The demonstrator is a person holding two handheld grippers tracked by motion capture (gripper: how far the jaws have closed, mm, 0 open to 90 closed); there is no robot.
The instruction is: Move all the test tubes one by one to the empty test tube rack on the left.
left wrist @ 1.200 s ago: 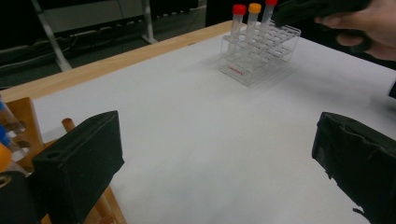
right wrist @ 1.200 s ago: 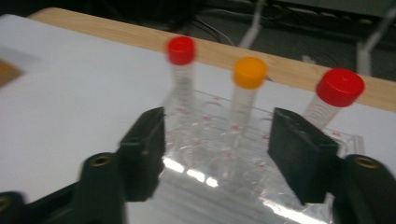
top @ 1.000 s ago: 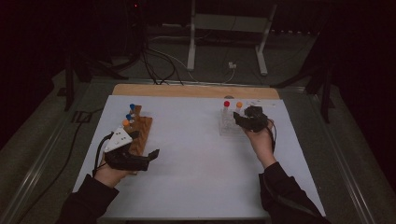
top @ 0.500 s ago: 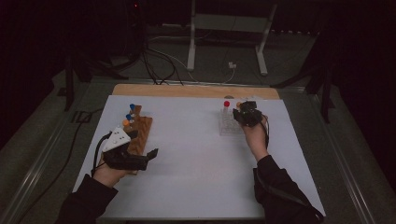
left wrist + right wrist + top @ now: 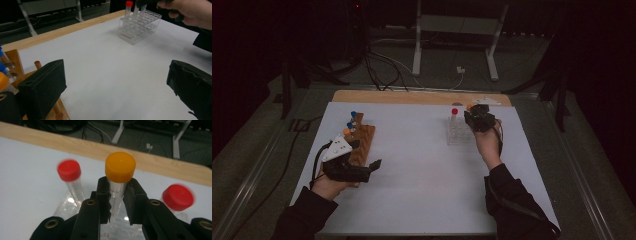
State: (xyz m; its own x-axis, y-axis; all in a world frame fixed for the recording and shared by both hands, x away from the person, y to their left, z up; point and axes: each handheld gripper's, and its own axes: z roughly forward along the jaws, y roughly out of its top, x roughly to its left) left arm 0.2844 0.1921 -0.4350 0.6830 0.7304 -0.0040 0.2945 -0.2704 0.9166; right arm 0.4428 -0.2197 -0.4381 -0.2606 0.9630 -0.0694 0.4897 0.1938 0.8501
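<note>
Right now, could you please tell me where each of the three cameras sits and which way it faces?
High view: above the person's side, looking forward and down on the table; both forearms, left gripper, right gripper.
Left gripper view: rides the left gripper, looking across the table at the clear rack; own jaws apart, right hand.
Right gripper view: rides the right gripper, jaws clamped on the orange-capped tube.
Shared: clear rack, red-capped tubes.

Two racks: clear (image 5: 459,134), wooden (image 5: 362,142). Red-capped tubes (image 5: 69,170): two. Orange-capped tube (image 5: 120,167): one.
</note>
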